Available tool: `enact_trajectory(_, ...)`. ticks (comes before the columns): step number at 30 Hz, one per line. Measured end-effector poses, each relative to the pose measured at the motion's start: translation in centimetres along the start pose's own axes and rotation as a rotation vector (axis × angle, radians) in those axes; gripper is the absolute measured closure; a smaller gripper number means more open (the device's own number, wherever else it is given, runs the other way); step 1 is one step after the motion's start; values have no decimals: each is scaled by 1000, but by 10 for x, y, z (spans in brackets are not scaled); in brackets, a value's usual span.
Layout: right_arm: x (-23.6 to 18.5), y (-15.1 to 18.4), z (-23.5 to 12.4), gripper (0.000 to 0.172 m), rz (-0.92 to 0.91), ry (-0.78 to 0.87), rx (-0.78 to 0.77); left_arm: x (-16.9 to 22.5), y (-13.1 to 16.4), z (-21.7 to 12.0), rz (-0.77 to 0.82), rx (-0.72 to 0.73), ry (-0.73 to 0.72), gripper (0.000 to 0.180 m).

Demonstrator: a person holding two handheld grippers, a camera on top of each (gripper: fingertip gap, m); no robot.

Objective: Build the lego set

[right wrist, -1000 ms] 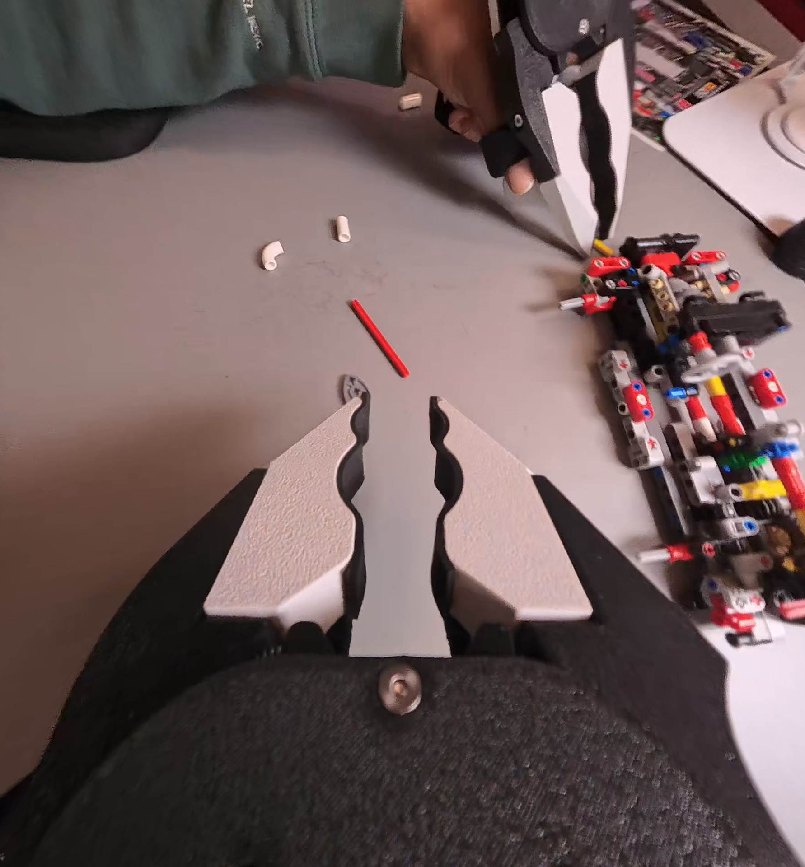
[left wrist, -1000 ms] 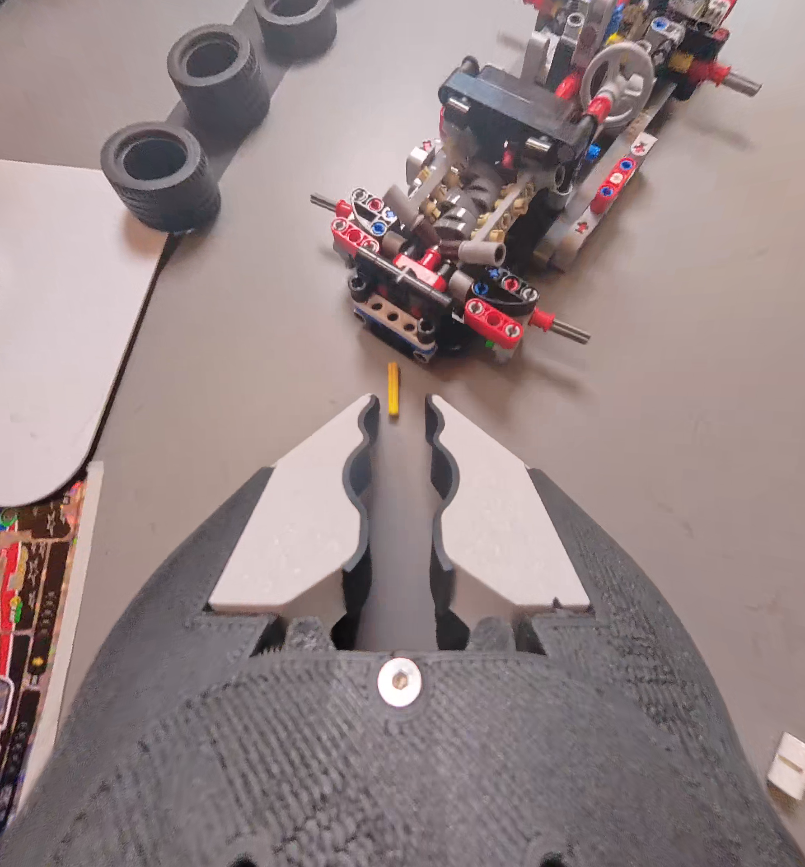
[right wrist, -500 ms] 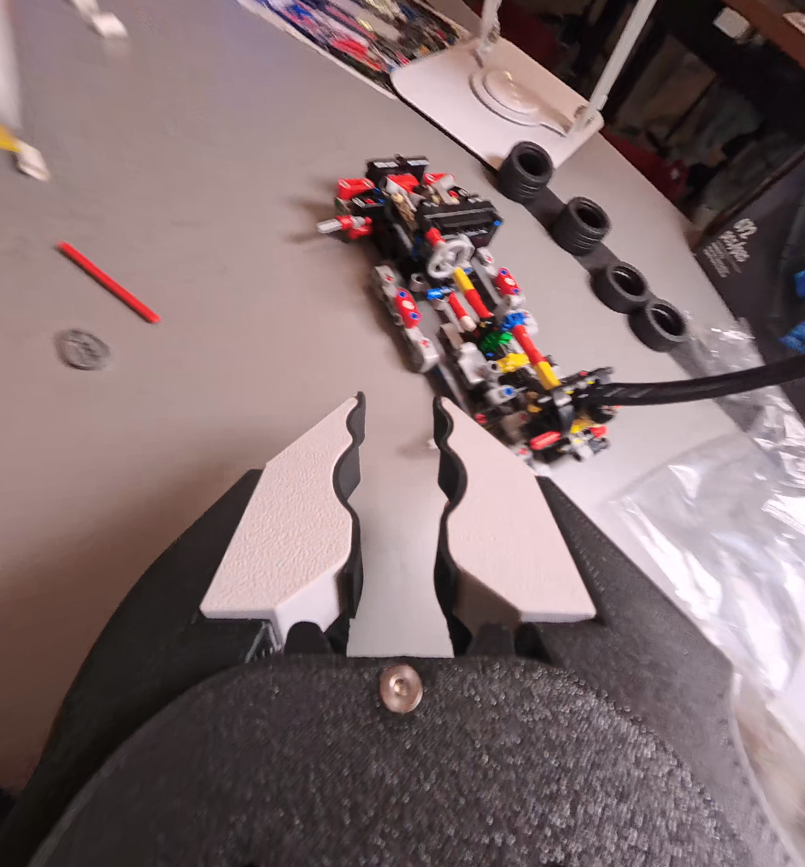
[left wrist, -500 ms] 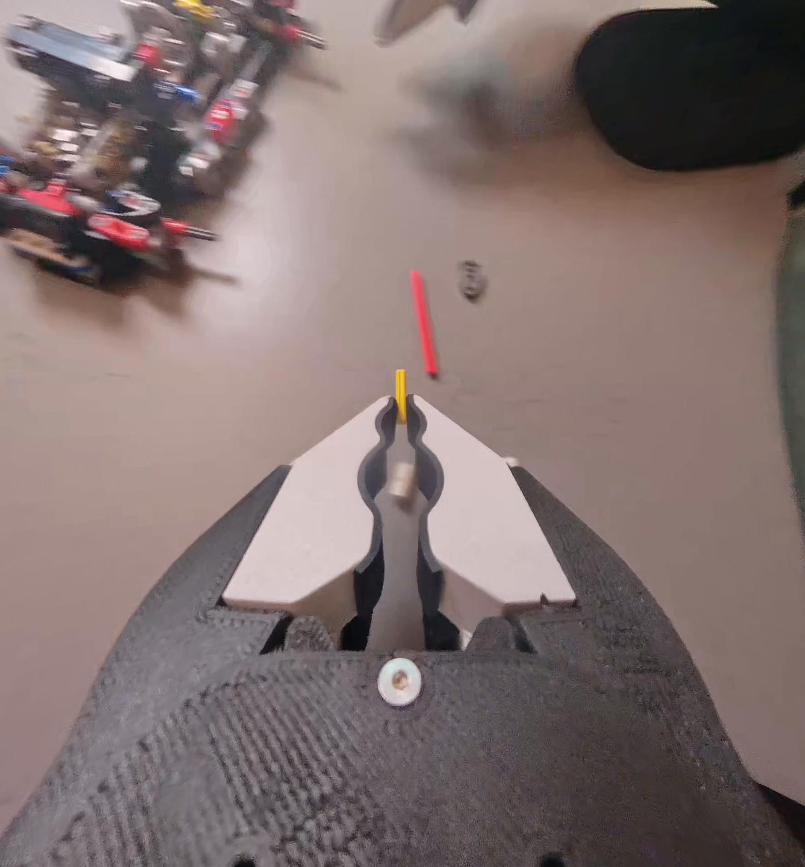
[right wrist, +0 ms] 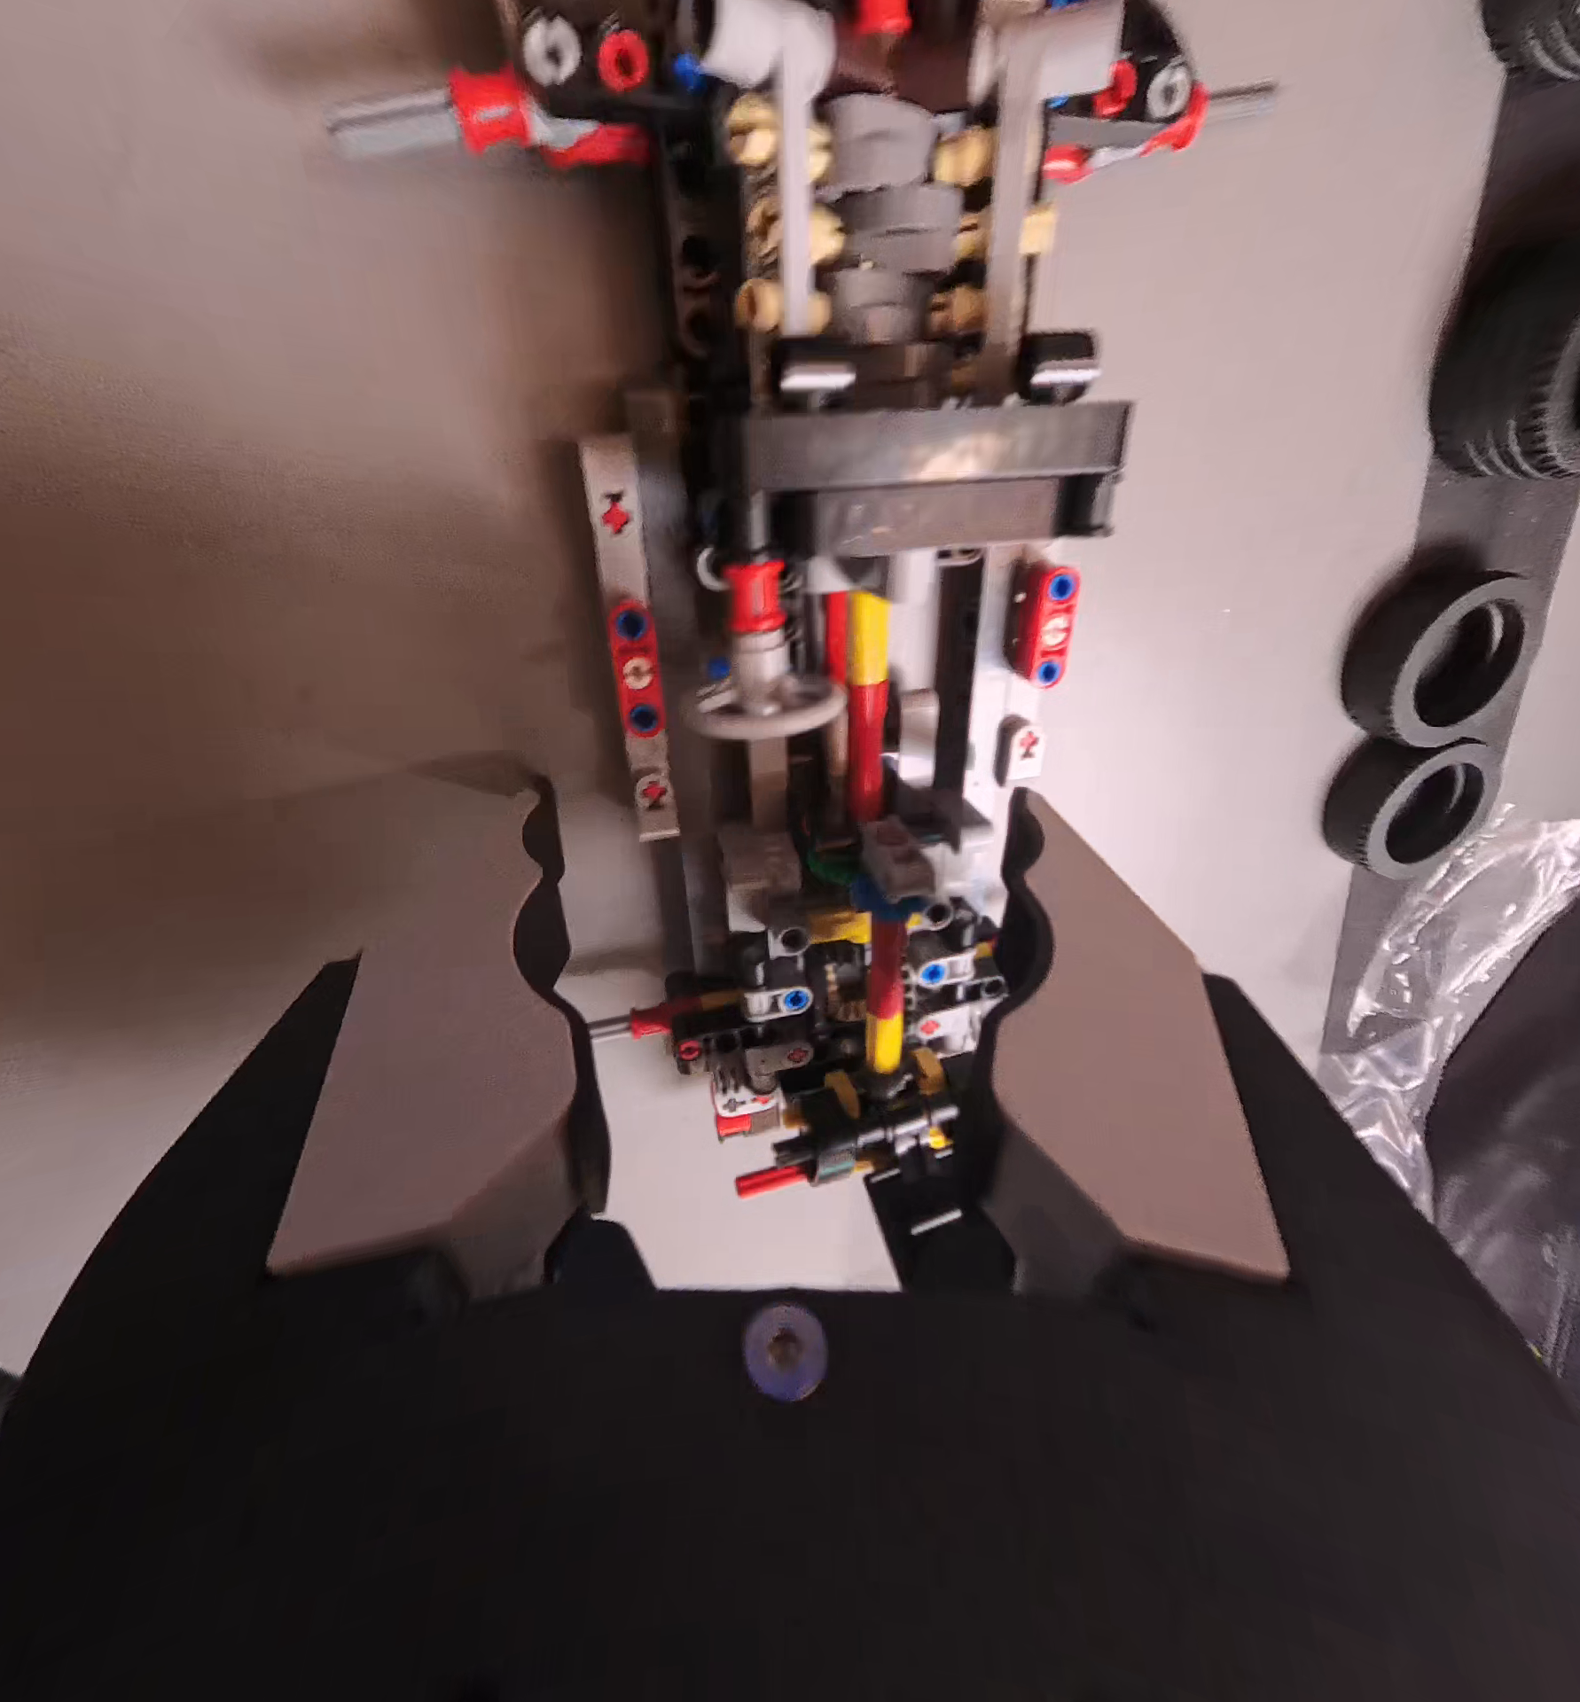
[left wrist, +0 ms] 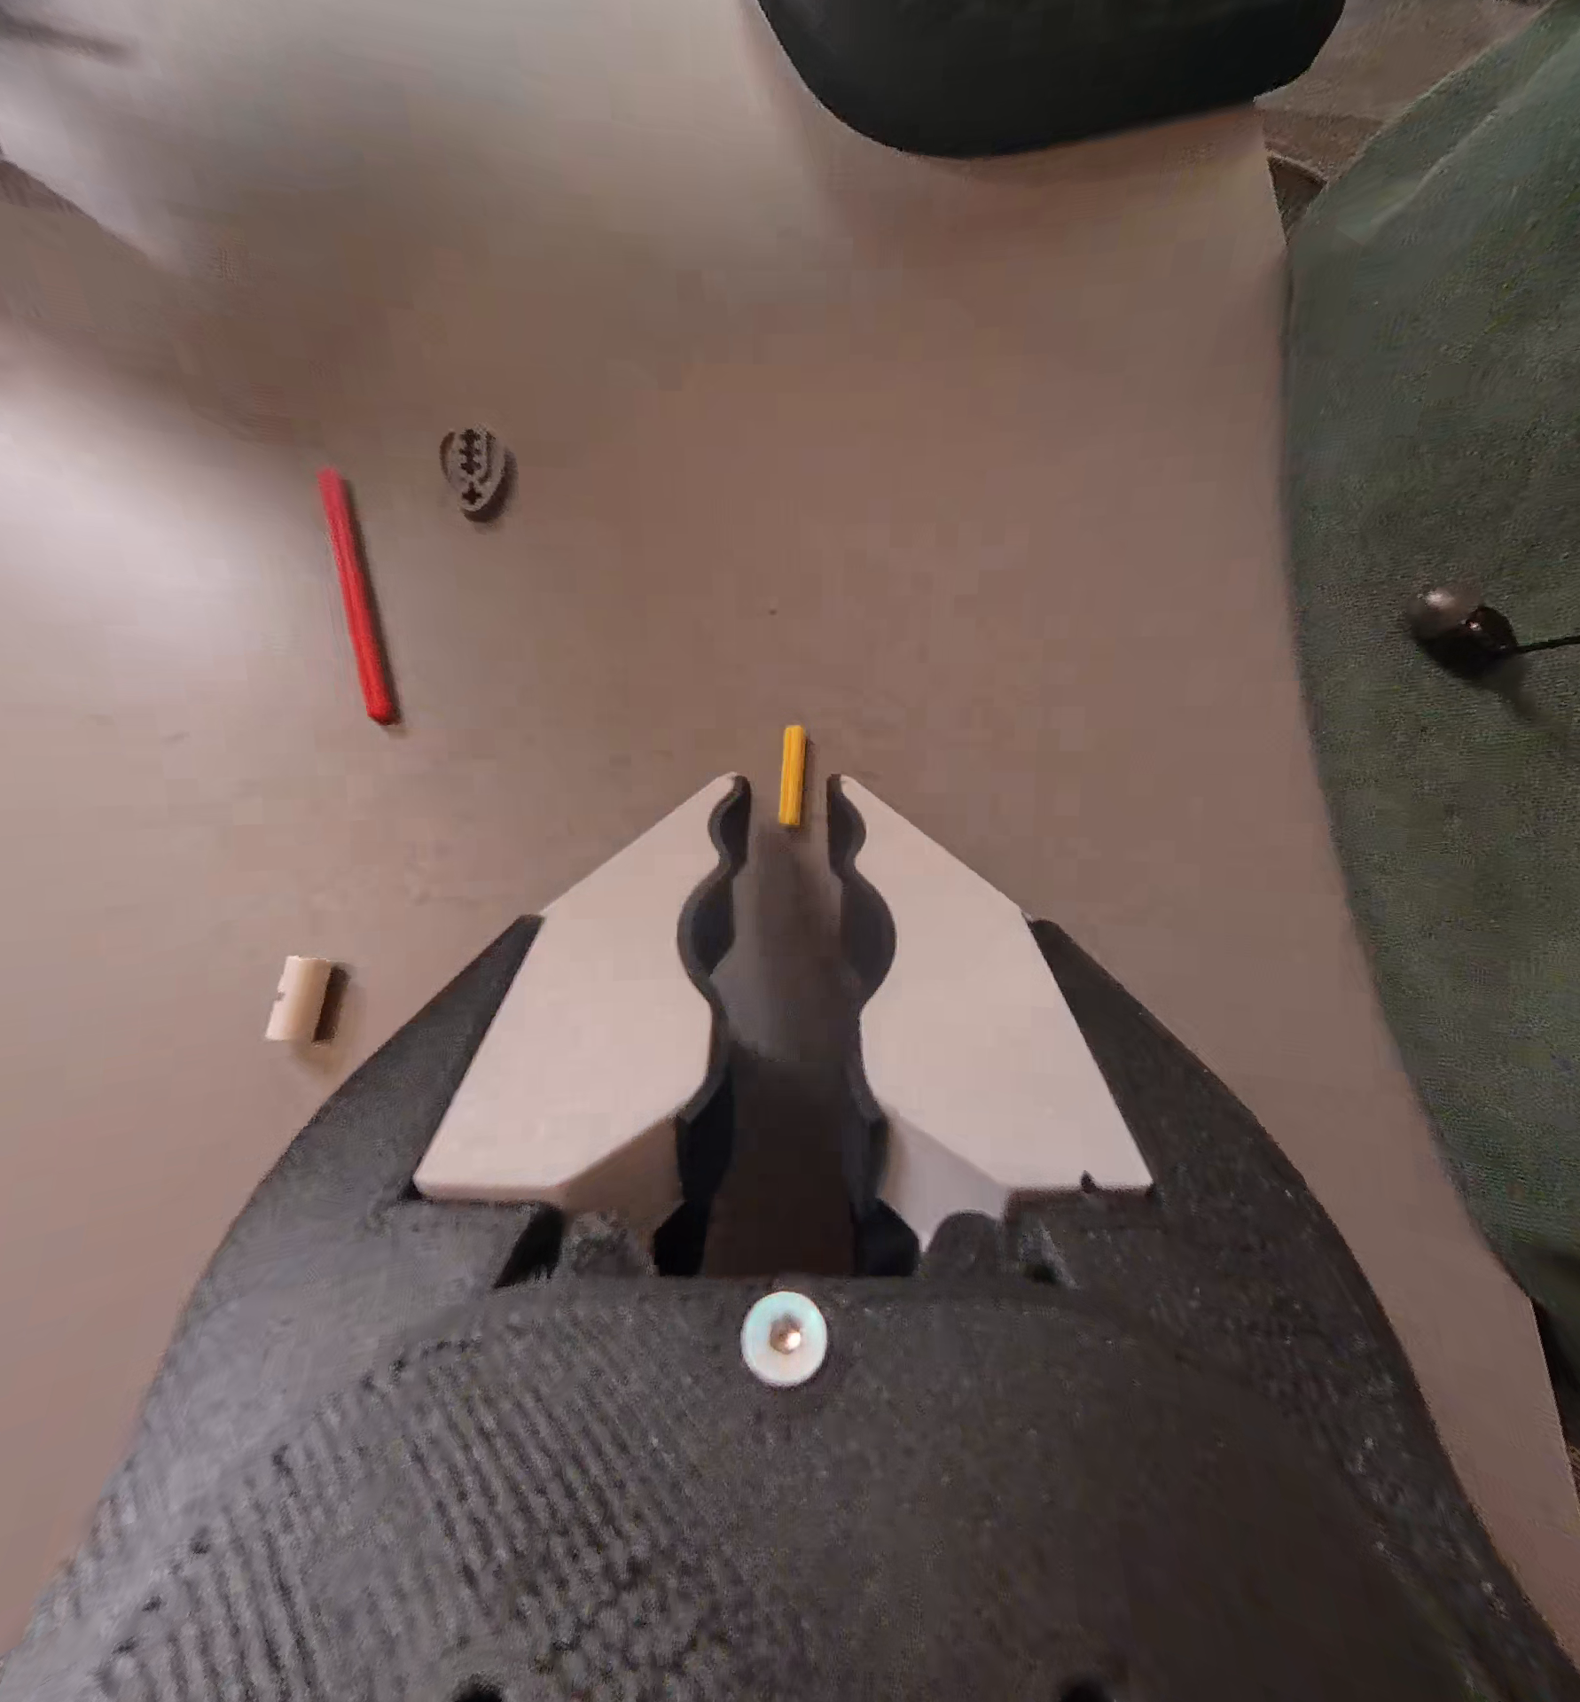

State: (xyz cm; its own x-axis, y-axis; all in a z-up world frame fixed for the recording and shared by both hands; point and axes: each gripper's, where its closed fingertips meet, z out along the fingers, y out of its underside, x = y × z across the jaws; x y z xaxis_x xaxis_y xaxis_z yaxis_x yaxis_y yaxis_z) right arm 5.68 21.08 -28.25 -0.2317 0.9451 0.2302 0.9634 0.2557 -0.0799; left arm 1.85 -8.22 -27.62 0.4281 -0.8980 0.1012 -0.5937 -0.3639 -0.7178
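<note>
On the left of the left wrist view, a white piece [left wrist: 298, 1011], a red rod [left wrist: 355, 594] and a small grey oval part [left wrist: 478, 473] are lying apart on the grey table [left wrist: 952, 460]. The left gripper [left wrist: 788, 783] is being held slightly parted, with a yellow pin [left wrist: 793, 775] lying on the table between its tips and a gap showing on each side, so nothing is being pinched (the pin is pointing straight along the fingers). A green sleeve [left wrist: 1486, 645] is lying at the right edge. Should the pin be wanted, the tips are best being lowered squarely over its near half, with the closing done slowly so that it is not rolled away. In the right wrist view, the right gripper [right wrist: 777, 801] is being held spread wide above a brick-built chassis [right wrist: 860, 645], whose near end is sitting between the fingers [right wrist: 455, 1013] with daylight on both sides, so it is not being gripped. Further right, black tyres [right wrist: 1431, 663] are standing in a row and clear plastic wrap [right wrist: 1459, 939] is lying beside them. For any grasp here, the fingers are better being centred on the frame rails than on the thin axles, which are judged likely to be bent or popped out.
</note>
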Motion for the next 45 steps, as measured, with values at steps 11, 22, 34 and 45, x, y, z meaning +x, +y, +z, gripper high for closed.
enact_trajectory(11,5,-57,3,123,-153,-52,-16,-35,3,-37,-54,94,-163,154)
enact_trajectory(22,7,-137,-4,114,-262,35,101,-83,26,-56,-165,126,-336,156)
enact_trajectory(34,18,-69,-126,114,126,378,646,-94,26,-55,-156,127,-397,157)
enact_trajectory(45,69,-36,-59,117,859,331,927,-95,24,-48,-128,125,-446,159)
